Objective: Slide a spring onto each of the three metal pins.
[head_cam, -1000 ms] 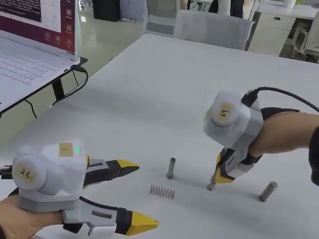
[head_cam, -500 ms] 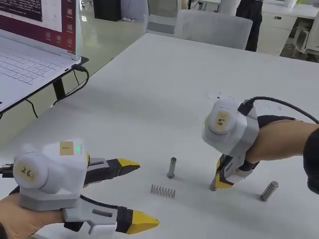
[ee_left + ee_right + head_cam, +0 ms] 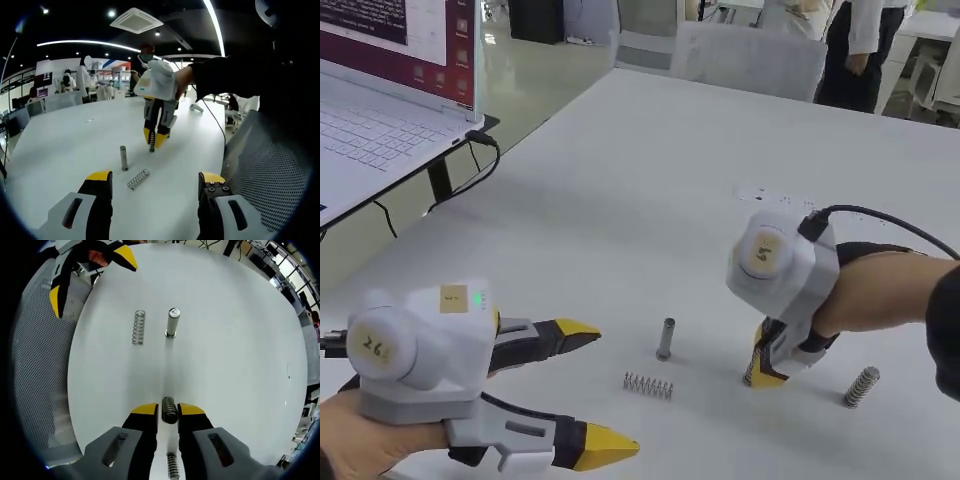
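As the head view shows, the left tool (image 3: 608, 390) stands open at 7 o'clock over the worktop (image 3: 620, 180), and the right tool (image 3: 760, 376) points down at 4 o'clock. A bare pin (image 3: 665, 339) stands upright between them, with a loose spring (image 3: 648, 385) lying at its 7 o'clock. A sprung pin (image 3: 861, 386) stands at 3 o'clock of the right tool. Left gripper view: the bare pin stands at 11 o'clock of the loose spring. Right gripper view: the jaws are closed on the held spring (image 3: 169, 410) at 6 o'clock.

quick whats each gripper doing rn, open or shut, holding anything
Left gripper: open, holding nothing.
Right gripper: shut on a small metal coil spring.
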Available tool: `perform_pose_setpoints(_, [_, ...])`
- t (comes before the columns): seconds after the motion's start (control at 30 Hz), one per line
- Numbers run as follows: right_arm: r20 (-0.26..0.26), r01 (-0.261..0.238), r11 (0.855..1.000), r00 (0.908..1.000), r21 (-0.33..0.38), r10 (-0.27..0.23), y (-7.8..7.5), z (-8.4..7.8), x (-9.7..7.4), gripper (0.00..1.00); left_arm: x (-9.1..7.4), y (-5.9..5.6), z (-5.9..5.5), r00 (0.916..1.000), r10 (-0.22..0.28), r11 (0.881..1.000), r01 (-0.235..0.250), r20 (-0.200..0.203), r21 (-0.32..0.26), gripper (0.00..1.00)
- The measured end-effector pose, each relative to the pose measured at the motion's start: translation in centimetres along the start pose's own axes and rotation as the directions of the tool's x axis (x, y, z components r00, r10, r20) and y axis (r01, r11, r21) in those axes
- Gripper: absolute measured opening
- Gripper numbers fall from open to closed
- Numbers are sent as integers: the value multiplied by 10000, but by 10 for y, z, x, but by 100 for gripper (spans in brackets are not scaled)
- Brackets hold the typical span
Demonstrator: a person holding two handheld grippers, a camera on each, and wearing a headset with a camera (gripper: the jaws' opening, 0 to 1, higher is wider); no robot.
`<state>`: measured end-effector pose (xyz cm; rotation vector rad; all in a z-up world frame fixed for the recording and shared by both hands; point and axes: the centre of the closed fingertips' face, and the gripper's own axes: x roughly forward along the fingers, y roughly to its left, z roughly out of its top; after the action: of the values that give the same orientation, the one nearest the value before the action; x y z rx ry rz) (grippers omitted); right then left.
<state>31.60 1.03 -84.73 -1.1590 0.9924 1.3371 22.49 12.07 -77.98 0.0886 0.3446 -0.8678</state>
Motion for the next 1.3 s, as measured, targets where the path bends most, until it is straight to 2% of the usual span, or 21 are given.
perform_pose_setpoints(0.33, [213, 54, 9997, 9998, 249, -59, -2, -3, -4, 18, 2, -3, 2, 10000, -17, 10000, 17, -16, 15, 66])
perform_pose_setpoints(0.63, [306, 28, 9983, 9995, 586, -46, 0, -13, -7, 19, 2, -5, 2, 10000, -11, 10000, 11, -15, -1, 66])
perform_pose_setpoints(1.0, [363, -151, 9955, 9993, 931, 118, 11, -25, -7, 19, 3, -5, 3, 10000, -13, 10000, 13, 1, 11, 66])
perform_pose_setpoints(1.3, [595, -323, 9935, 9979, 1087, 260, 25, -25, -9, 19, 5, -7, 4, 10000, -67, 10000, 67, 8, 53, 66])
